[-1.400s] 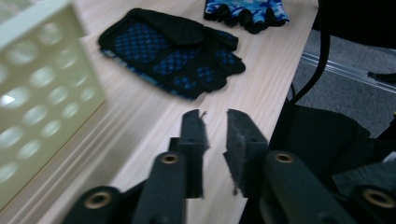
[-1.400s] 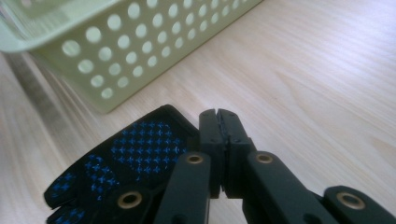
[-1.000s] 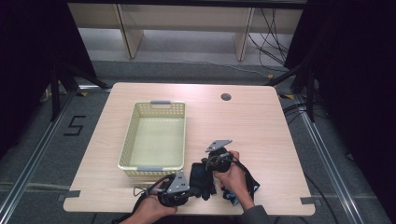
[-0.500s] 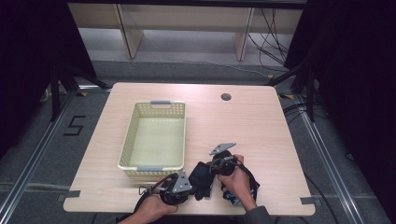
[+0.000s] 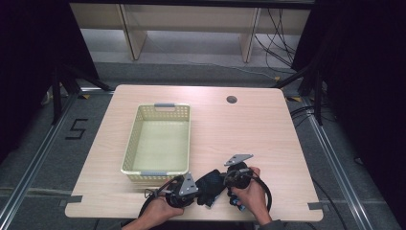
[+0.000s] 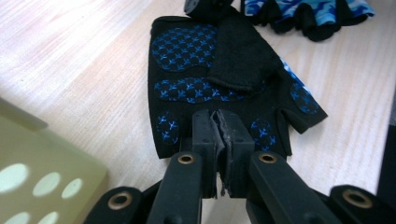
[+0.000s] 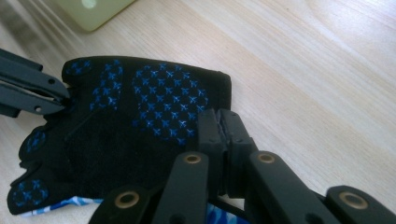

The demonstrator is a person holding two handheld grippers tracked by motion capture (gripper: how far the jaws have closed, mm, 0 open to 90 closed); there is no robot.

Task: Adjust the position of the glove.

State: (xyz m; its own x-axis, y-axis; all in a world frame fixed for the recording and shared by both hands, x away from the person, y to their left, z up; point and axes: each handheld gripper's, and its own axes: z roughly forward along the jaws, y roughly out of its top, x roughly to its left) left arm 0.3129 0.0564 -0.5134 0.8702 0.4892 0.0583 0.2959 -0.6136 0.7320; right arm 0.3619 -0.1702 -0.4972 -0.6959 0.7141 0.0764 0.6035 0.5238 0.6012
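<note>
A basket [image 5: 158,141] stood left of centre on the table [image 5: 249,129]. At the near edge, the left gripper [image 5: 184,189] pinched one edge of the black glove [image 5: 209,186]. The right gripper [image 5: 234,173] pinched its opposite edge, jaws pressed together.

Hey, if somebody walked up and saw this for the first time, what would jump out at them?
First, the black fingerless glove with blue grip dots at the table's near edge, pinched from opposite sides by the left gripper and right gripper, both clamped shut on its fabric. Next, the pale yellow perforated basket just beyond it on the left half of the table. A second, blue camouflage glove lies right behind the first.
</note>
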